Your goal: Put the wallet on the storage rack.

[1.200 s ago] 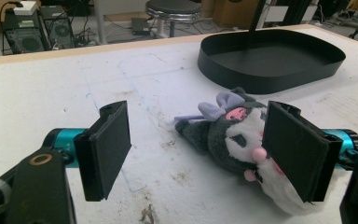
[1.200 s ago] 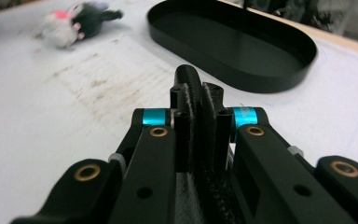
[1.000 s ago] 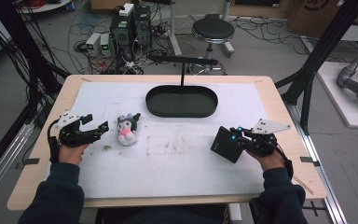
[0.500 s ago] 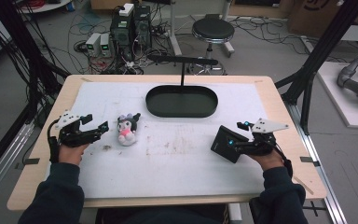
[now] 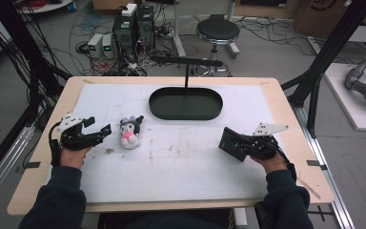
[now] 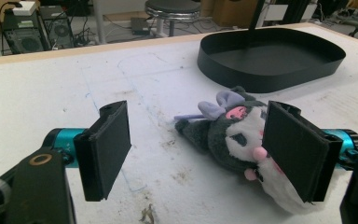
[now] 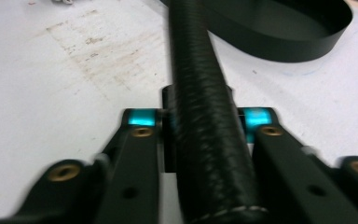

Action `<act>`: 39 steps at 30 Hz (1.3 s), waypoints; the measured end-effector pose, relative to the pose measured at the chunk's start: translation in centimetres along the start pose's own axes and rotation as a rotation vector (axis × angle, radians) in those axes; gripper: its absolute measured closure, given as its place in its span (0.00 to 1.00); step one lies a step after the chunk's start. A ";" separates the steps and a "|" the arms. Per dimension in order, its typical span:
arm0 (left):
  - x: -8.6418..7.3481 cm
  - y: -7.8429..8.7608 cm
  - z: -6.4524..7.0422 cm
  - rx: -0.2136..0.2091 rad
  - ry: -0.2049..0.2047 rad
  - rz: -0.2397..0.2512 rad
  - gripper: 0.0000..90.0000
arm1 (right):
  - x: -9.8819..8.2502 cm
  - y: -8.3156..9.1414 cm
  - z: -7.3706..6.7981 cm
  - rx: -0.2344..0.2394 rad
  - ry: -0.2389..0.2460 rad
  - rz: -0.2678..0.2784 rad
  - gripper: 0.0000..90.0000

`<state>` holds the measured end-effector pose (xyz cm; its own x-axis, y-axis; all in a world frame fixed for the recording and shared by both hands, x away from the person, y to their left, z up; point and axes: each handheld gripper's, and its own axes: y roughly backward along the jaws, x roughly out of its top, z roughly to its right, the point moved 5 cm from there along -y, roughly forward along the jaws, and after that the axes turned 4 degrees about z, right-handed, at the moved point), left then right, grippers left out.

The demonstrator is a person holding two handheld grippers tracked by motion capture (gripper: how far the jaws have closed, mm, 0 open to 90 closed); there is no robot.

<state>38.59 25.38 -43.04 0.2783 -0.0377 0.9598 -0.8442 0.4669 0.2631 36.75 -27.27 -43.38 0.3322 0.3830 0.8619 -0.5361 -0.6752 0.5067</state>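
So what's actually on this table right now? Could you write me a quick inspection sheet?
Surface: white mat on a wooden table, scuffed and stained near the middle.
Job's things: plush toy lying on the mat; black oval tray, empty; black wallet-like case.
Clutter: nothing seen.
Grippers: left gripper open, jaws beside the plush toy; right gripper shut on the case.
Cables: one loops from the left gripper; tangled cables on the floor.
Surroundings: stool, computer boxes, black frame posts.
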 end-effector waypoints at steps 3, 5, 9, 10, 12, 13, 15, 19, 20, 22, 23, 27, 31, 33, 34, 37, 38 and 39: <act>0.0 0.0 0.0 -0.004 0.000 -0.004 0.26 | 0.4 0.0 0.1 -0.005 0.000 0.027 0.87; -0.1 -0.1 0.0 -0.006 -0.005 -0.008 0.26 | 1.0 0.1 0.3 -0.011 -0.021 0.068 0.87; -0.1 -0.2 0.1 -0.010 -0.005 -0.010 0.26 | 2.9 0.1 0.6 -0.063 -0.060 0.133 0.87; -0.1 -0.2 0.1 -0.010 -0.005 -0.010 0.26 | 3.4 -0.2 0.6 -0.072 -0.057 0.142 0.87; -0.1 -0.2 0.1 -0.012 -0.004 -0.010 0.26 | 4.4 -0.8 0.8 -0.092 -0.064 0.155 0.87; -0.1 -0.2 0.1 -0.013 -0.005 -0.010 0.26 | 4.4 -0.8 0.8 -0.092 -0.064 0.155 0.87; -0.1 -0.1 0.2 -0.014 -0.006 -0.009 0.26 | 6.1 -2.1 1.4 -0.125 -0.078 0.170 0.87; -0.1 -0.1 0.1 -0.016 -0.005 -0.009 0.26 | 8.1 -4.1 2.0 -0.140 -0.061 0.175 0.87; -0.1 -0.1 0.1 -0.016 -0.005 -0.010 0.26 | 8.1 -4.1 2.0 -0.140 -0.061 0.175 0.87; -0.1 -0.2 0.1 -0.017 -0.005 -0.010 0.26 | 9.3 -5.6 2.5 -0.168 -0.046 0.175 0.87; -0.2 -0.2 0.1 -0.018 -0.006 -0.012 0.26 | 9.7 -6.1 2.6 -0.175 -0.052 0.172 0.87; -0.1 -0.2 0.1 -0.018 -0.007 -0.010 0.26 | 10.6 -8.2 3.1 -0.171 -0.075 0.171 0.87; -0.2 -0.2 0.1 -0.018 -0.006 -0.011 0.26 | 11.3 -10.1 3.1 -0.176 -0.068 0.156 0.87; -0.2 -0.2 0.1 -0.020 -0.007 -0.014 0.26 | 11.5 -10.5 3.1 -0.173 -0.067 0.155 0.87; -0.2 -0.2 0.1 -0.021 -0.009 -0.014 0.26 | 12.0 -11.3 2.9 -0.171 -0.058 0.153 0.87; -0.2 -0.2 0.1 -0.022 -0.009 -0.015 0.26 | 12.6 -12.7 2.7 -0.164 -0.048 0.144 0.87; -0.2 -0.3 0.1 -0.020 -0.010 -0.015 0.26 | 12.7 -13.2 2.6 -0.163 -0.050 0.141 0.87; -0.2 -0.3 0.1 -0.020 -0.011 -0.016 0.26 | 12.9 -13.7 2.7 -0.164 -0.043 0.136 0.87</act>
<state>38.68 25.15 -43.28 0.2863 -0.0545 0.9566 -0.8306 0.4835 0.2762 50.47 -14.79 -39.27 0.2793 0.2652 0.9228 -0.6963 -0.6059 0.3849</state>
